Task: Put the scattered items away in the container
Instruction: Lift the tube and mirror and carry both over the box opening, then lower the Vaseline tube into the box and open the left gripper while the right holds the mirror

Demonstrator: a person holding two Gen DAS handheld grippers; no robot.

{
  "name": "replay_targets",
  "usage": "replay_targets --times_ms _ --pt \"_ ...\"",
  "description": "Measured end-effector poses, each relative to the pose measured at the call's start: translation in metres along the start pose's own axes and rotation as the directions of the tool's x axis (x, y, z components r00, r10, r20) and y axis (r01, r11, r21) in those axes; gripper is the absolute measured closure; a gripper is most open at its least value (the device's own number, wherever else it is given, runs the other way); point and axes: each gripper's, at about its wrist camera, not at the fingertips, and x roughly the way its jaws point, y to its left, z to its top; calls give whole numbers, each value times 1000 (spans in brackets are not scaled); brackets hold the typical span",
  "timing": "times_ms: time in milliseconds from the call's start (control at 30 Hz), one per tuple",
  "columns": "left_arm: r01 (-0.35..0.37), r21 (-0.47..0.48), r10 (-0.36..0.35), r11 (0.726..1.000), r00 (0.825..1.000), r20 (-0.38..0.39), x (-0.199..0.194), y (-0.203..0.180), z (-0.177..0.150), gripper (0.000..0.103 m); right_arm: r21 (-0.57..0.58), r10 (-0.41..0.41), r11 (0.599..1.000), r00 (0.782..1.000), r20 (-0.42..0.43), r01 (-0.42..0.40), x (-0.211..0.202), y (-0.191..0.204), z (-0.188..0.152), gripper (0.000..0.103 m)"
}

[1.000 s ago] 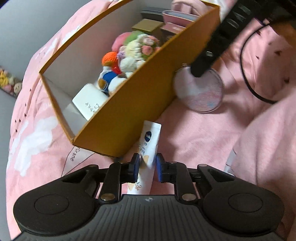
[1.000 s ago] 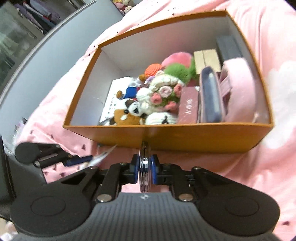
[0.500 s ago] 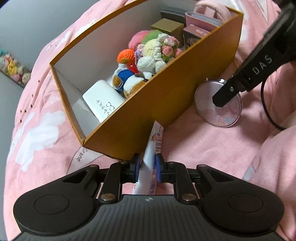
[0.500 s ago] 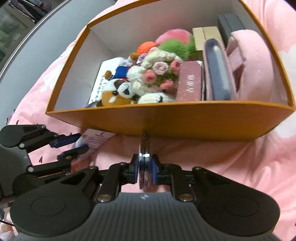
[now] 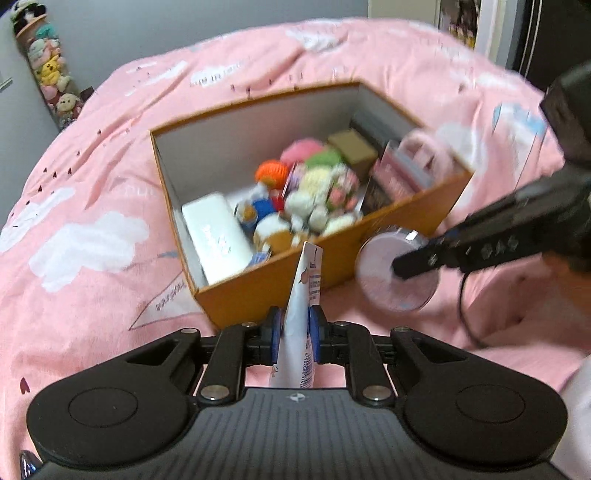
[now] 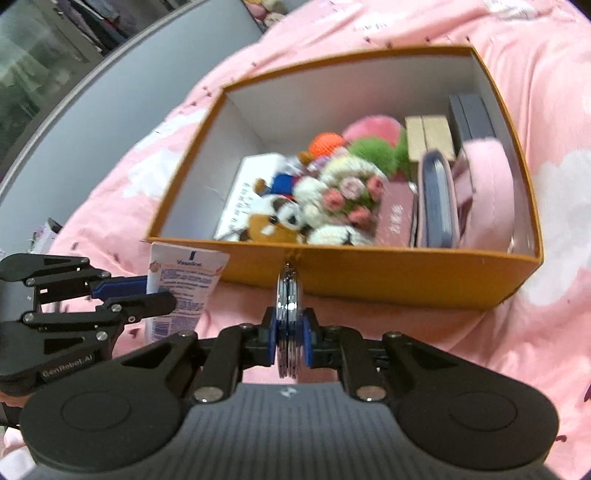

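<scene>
An orange box [image 5: 332,258] [image 6: 388,273] sits on the pink bedspread, holding plush toys [image 5: 314,199], a white case and pink pouches. My left gripper [image 5: 295,328] is shut on a white lotion tube [image 5: 301,314] that stands on edge just in front of the box's near wall. In the right wrist view the same tube [image 6: 184,280] shows at the left between the left gripper's fingers [image 6: 155,301]. My right gripper [image 6: 290,332] is shut on a round pink compact mirror [image 6: 289,295], held edge-on before the box wall; the mirror [image 5: 391,273] shows face-on in the left wrist view.
The pink bedspread [image 5: 92,221] with white cloud prints surrounds the box. A row of small plush toys [image 5: 51,77] lines a grey ledge at far left. A black cable [image 5: 465,310] loops at right. Dark furniture [image 5: 535,33] stands behind the bed.
My left gripper has lifted the tube off the bedspread and rolled it upright, so the box's inside comes into view from above. The right gripper with the mirror shifted slightly along the box wall.
</scene>
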Motion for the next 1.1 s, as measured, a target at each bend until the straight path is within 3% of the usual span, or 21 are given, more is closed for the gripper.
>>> replay_targets --times_ms 200,600,833,1100 --pt "39 -52 -34 998 994 101 -27 -2 18 85 -69 5 998 998 55 -1 -23 15 3 88" --pt "41 -111 -19 993 982 186 -33 26 64 85 -83 9 996 975 221 9 -63 23 30 88" --pt "57 -218 -38 974 995 90 10 64 94 85 -38 -22 999 959 282 34 -64 13 47 88" --pt "-20 -267 -6 963 995 -96 66 74 98 85 20 -55 998 958 283 51 -47 -8 57 88"
